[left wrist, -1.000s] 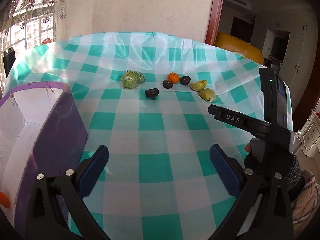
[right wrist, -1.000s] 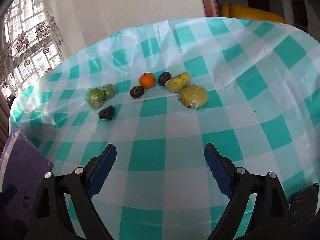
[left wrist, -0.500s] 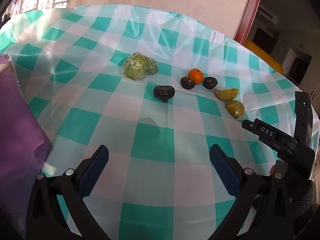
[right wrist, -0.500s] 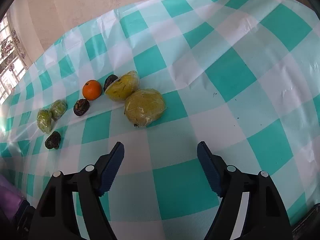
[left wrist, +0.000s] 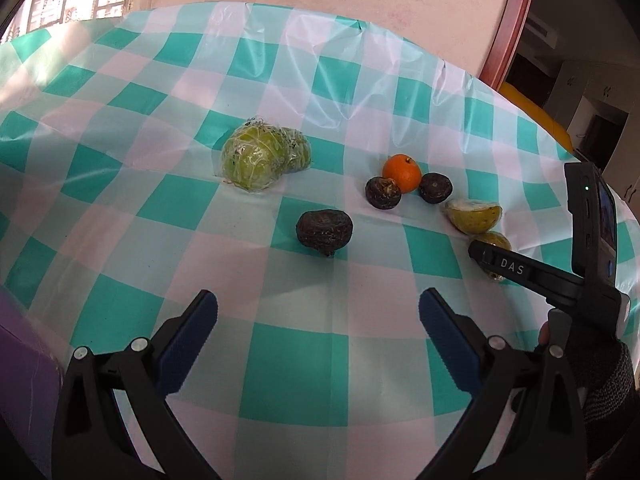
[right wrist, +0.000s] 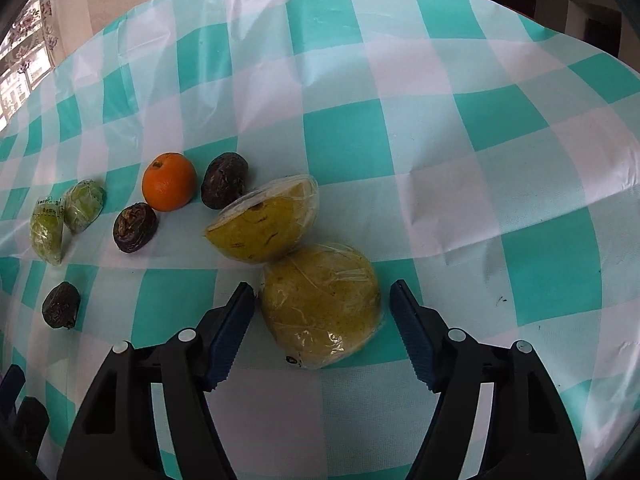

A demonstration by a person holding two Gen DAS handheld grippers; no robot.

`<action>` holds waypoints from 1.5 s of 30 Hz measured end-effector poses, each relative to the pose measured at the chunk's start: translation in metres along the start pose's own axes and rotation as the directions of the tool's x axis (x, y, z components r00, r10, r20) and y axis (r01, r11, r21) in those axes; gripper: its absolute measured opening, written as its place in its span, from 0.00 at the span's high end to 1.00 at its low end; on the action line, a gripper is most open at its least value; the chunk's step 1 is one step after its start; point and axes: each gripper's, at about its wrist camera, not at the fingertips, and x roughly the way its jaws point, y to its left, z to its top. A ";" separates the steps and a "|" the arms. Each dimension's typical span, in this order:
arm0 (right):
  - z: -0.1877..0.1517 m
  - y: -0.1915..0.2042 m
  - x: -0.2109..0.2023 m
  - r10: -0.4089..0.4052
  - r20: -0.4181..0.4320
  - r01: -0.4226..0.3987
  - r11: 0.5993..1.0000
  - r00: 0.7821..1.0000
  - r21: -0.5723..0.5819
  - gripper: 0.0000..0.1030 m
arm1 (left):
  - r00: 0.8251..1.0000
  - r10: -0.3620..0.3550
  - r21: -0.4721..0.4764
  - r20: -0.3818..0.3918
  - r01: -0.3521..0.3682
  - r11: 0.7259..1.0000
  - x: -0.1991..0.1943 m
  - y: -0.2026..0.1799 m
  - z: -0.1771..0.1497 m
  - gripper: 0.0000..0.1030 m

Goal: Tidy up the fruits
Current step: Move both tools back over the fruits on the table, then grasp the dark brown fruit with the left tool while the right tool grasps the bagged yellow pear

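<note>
In the right wrist view a wrapped yellow fruit half [right wrist: 320, 312] lies low in the centre of the frame on the checked tablecloth [right wrist: 440, 120], sitting between the blue pads of the right gripper [right wrist: 322, 332], whose fingers stand wide on either side of it without clearly touching. A second wrapped yellow half [right wrist: 264, 220] touches it just above and to the left. Further left are a dark fruit [right wrist: 224, 180], an orange [right wrist: 169, 181], another dark fruit [right wrist: 135, 227], two wrapped green halves [right wrist: 66, 216] and a lone dark fruit [right wrist: 61, 305] at lower left. In the left wrist view the left gripper [left wrist: 318, 340] is spread wide with nothing between its fingers, at the bottom of the frame, below that lone dark fruit [left wrist: 325, 231] in the centre.
</note>
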 end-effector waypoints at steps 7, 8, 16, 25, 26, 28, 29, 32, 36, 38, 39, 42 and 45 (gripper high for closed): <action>-0.004 -0.019 -0.006 0.078 0.026 -0.080 0.994 0.997 0.072 0.43 | 0.999 0.000 -0.006 -0.040 -0.001 1.000 0.028 -0.001 0.022 0.02; -0.004 -0.023 -0.007 0.093 0.030 -0.095 0.992 0.995 0.085 0.43 | 0.999 0.007 -0.003 -0.045 -0.008 1.000 0.031 -0.002 0.025 0.02; -0.003 -0.031 -0.008 0.118 0.040 -0.121 0.986 0.992 0.114 0.43 | 0.988 0.095 0.038 -0.118 -0.091 0.995 0.066 -0.012 0.046 0.13; 0.000 -0.027 -0.005 0.108 0.037 -0.111 0.988 0.993 0.107 0.43 | 0.987 0.143 0.095 -0.067 -0.136 0.986 0.061 -0.019 0.044 0.64; 0.000 -0.026 -0.003 0.111 0.037 -0.115 0.987 0.993 0.110 0.43 | 0.989 0.134 0.085 -0.059 -0.129 0.988 0.059 -0.017 0.045 0.64; 0.000 -0.027 -0.002 0.119 0.039 -0.123 0.986 0.992 0.115 0.43 | 0.991 0.123 0.066 -0.050 -0.120 0.991 0.055 -0.014 0.044 0.64; -0.001 -0.028 -0.002 0.122 0.040 -0.126 0.985 0.992 0.117 0.43 | 0.992 0.116 0.057 -0.044 -0.113 0.992 0.053 -0.012 0.043 0.64; -0.002 -0.033 -0.003 0.145 0.048 -0.151 0.979 0.988 0.135 0.43 | 0.995 0.096 0.038 -0.032 -0.095 0.995 0.046 -0.011 0.040 0.64; -0.009 -0.051 -0.008 0.232 0.090 -0.247 0.945 0.969 0.217 0.43 | 0.997 0.069 0.021 -0.025 -0.069 0.997 0.035 -0.009 0.031 0.64; -0.013 -0.052 -0.012 0.235 0.095 -0.251 0.941 0.967 0.225 0.43 | 0.998 0.049 0.005 -0.025 -0.049 0.999 0.028 -0.007 0.025 0.64; -0.015 -0.049 -0.014 0.239 0.095 -0.254 0.942 0.966 0.221 0.43 | 0.999 0.040 -0.001 -0.025 -0.040 0.999 0.025 -0.005 0.022 0.64; -0.022 -0.041 -0.020 0.255 0.097 -0.270 0.940 0.962 0.207 0.43 | 0.999 0.020 -0.011 -0.026 -0.021 1.000 0.016 -0.003 0.013 0.64; -0.031 -0.033 -0.029 0.281 0.112 -0.299 0.934 0.953 0.197 0.43 | 1.000 -0.003 -0.032 -0.027 0.002 0.999 0.005 0.001 0.002 0.64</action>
